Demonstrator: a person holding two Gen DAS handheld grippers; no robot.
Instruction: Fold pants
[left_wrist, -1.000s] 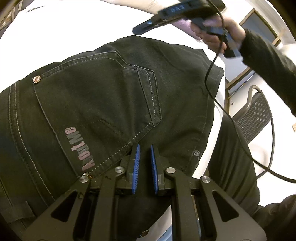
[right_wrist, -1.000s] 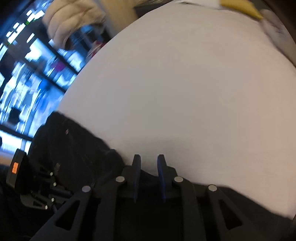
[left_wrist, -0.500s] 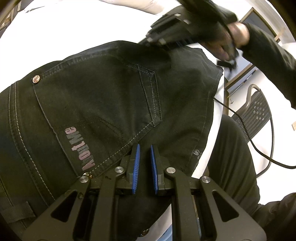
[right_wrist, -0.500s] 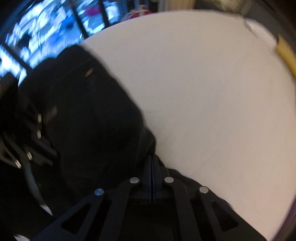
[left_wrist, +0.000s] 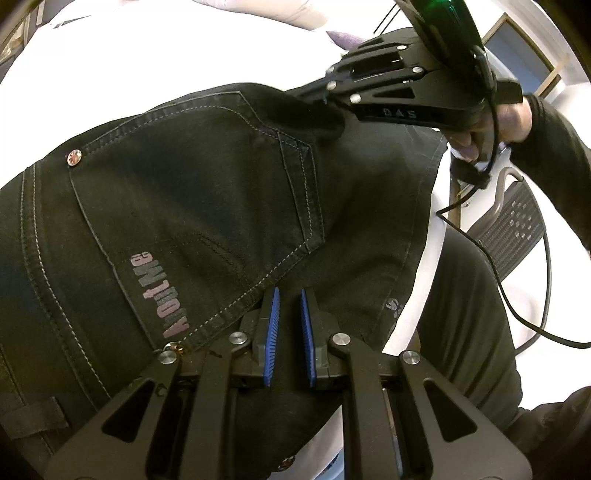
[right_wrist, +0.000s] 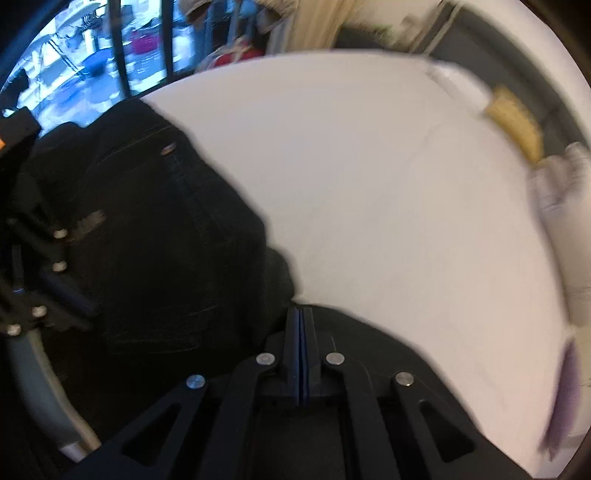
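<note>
The right tongs (right_wrist: 301, 325) are closed over the black pants (right_wrist: 166, 236) on a white surface (right_wrist: 388, 206).

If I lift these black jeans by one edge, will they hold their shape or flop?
Probably flop: the black jeans already bunch and crease where they lie on the white surface. The thick seams and the back pocket suggest heavy denim, so they would likely hang straight and drag rather than flutter.

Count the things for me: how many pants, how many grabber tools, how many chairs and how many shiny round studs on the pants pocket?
Black pants: 1
Grabber tools: 2, the left gripper and the right gripper
Grey chair: 1
Studs at the pocket corners: 2
Total: 6
</note>
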